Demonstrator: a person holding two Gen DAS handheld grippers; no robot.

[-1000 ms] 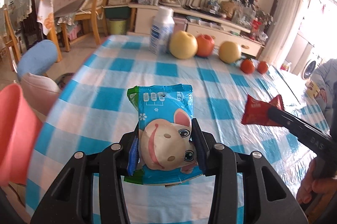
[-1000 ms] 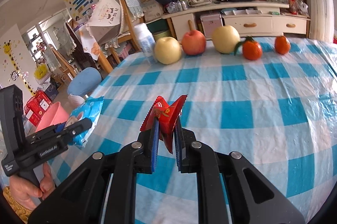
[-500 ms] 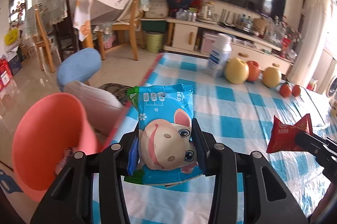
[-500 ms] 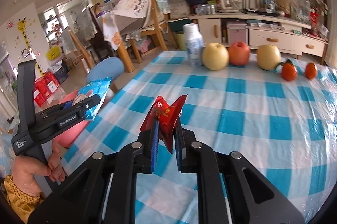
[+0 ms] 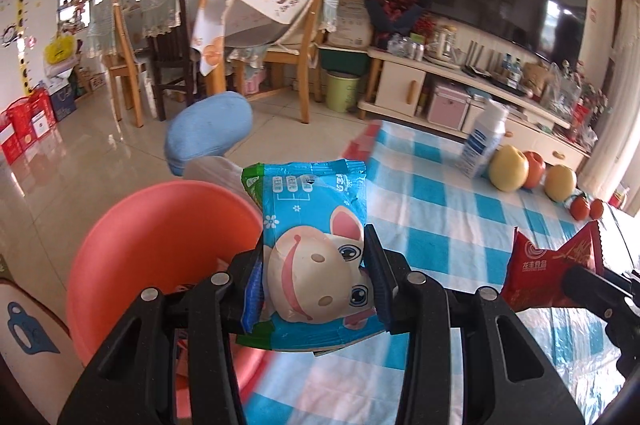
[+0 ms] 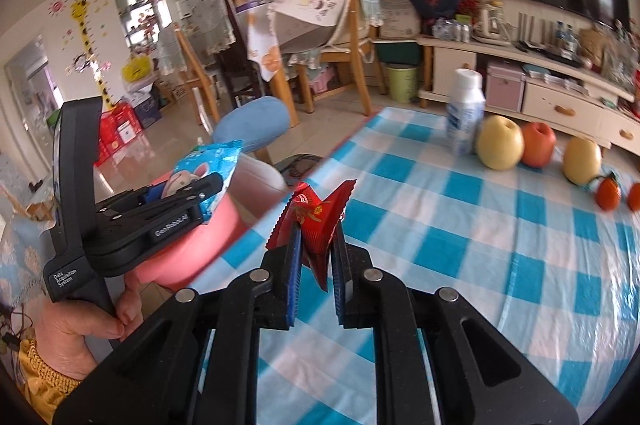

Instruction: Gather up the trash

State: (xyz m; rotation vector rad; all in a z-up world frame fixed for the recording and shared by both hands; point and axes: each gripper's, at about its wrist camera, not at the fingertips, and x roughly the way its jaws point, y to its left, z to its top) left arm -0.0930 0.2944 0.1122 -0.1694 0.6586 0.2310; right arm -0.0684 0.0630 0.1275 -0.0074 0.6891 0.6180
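Observation:
My left gripper (image 5: 314,245) is shut on a blue snack wrapper (image 5: 316,225) printed with a cartoon pig. It hangs at the table's left edge, beside and above the mouth of a pink bin (image 5: 160,249) on the floor. My right gripper (image 6: 316,229) is shut on a crumpled red wrapper (image 6: 316,213) over the checked tablecloth (image 6: 460,245). The right wrist view has the left gripper (image 6: 216,185) with the blue wrapper (image 6: 212,161) over the pink bin (image 6: 200,249). The red wrapper (image 5: 548,265) also shows at the right of the left wrist view.
A white bottle (image 6: 464,113), two yellow pears (image 6: 500,145), a red apple (image 6: 538,145) and small oranges (image 6: 608,193) line the table's far edge. A blue stool (image 5: 208,133) and wooden chairs (image 5: 280,45) stand on the tiled floor beyond the bin. A hand (image 6: 80,321) holds the left gripper's handle.
Both grippers have swung left with their wrappers still held. The left one has moved from over the table to the table's edge by the pink bin, which now fills more of its view.

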